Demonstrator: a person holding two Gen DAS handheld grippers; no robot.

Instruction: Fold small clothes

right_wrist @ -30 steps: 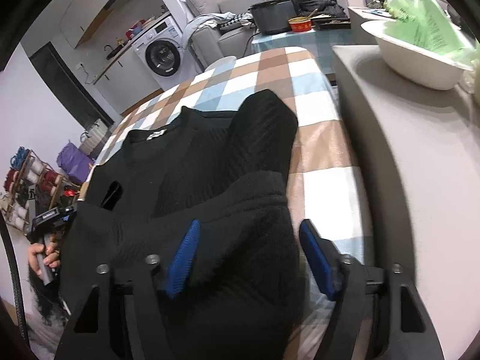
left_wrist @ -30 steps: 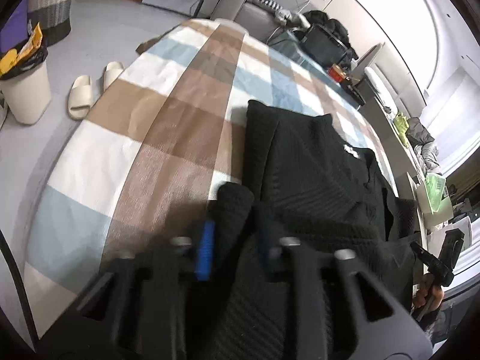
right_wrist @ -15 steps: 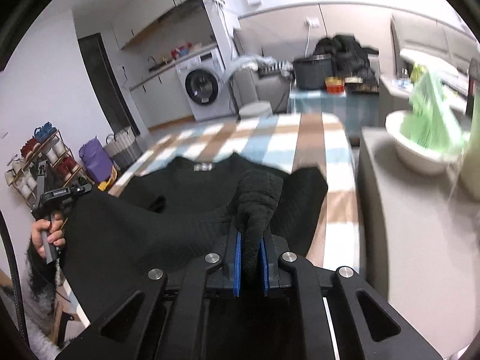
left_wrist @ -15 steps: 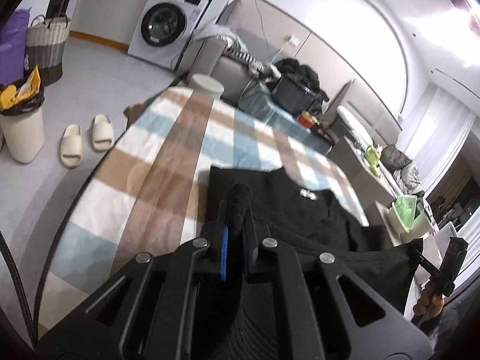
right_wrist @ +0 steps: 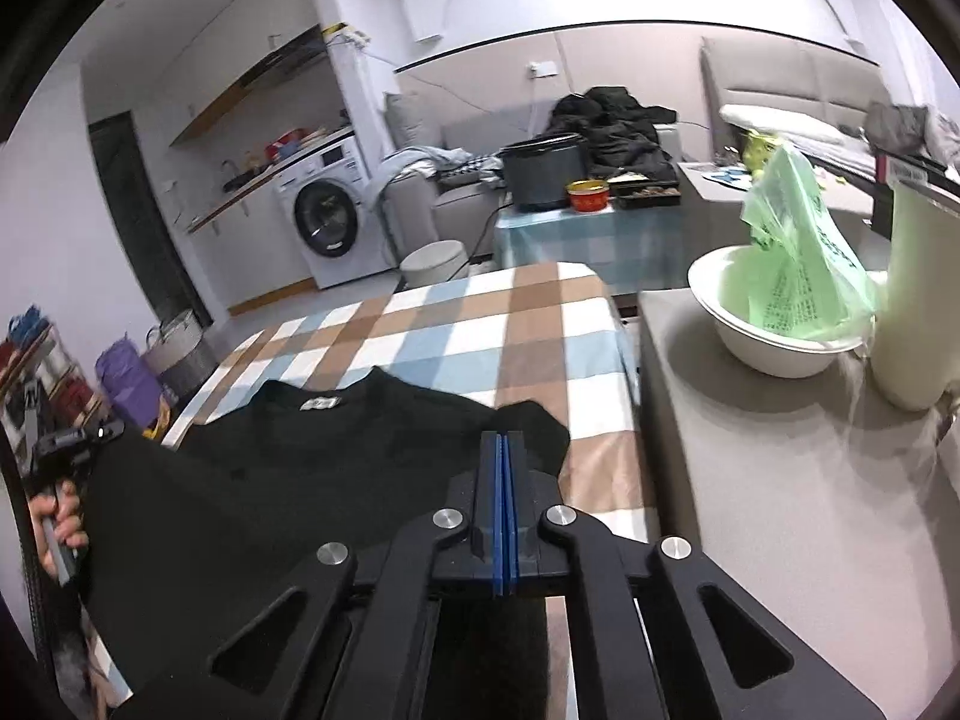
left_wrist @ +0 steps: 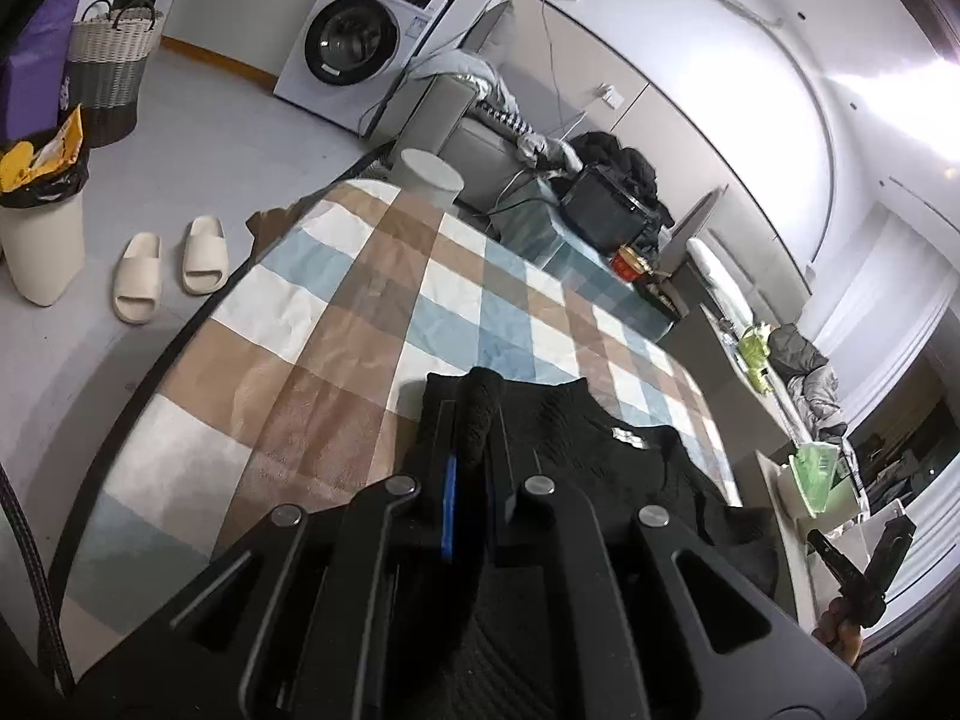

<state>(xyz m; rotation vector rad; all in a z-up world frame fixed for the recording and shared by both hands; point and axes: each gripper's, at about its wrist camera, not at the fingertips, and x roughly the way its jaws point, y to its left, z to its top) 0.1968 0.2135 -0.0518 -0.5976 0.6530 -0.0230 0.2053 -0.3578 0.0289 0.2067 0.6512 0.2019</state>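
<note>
A black knit sweater (right_wrist: 336, 456) lies on the checked tablecloth (left_wrist: 336, 324), its collar label pointing away from me. My left gripper (left_wrist: 474, 438) is shut on a bunched fold of the sweater's near edge, which sticks up between its blue pads. The pads of my right gripper (right_wrist: 504, 441) are pressed together on the other end of that edge, with black cloth hanging below the fingers. The edge is lifted and stretched between the two grippers, and the collar end stays flat on the table. In the right wrist view, the left gripper (right_wrist: 66, 441) is held by a hand (right_wrist: 57, 516) at the far left.
A grey counter (right_wrist: 780, 510) borders the table's right side and carries a white bowl (right_wrist: 774, 336) with a green bag and a pale jug (right_wrist: 918, 300). On the floor to the left are slippers (left_wrist: 168, 267), a bin (left_wrist: 39, 240) and a basket (left_wrist: 111, 72). A round stool (left_wrist: 432, 177) stands beyond the table.
The right jaws closed from wide open onto the sweater's edge. Both grippers then rose and tipped up, lifting that edge off the table.
</note>
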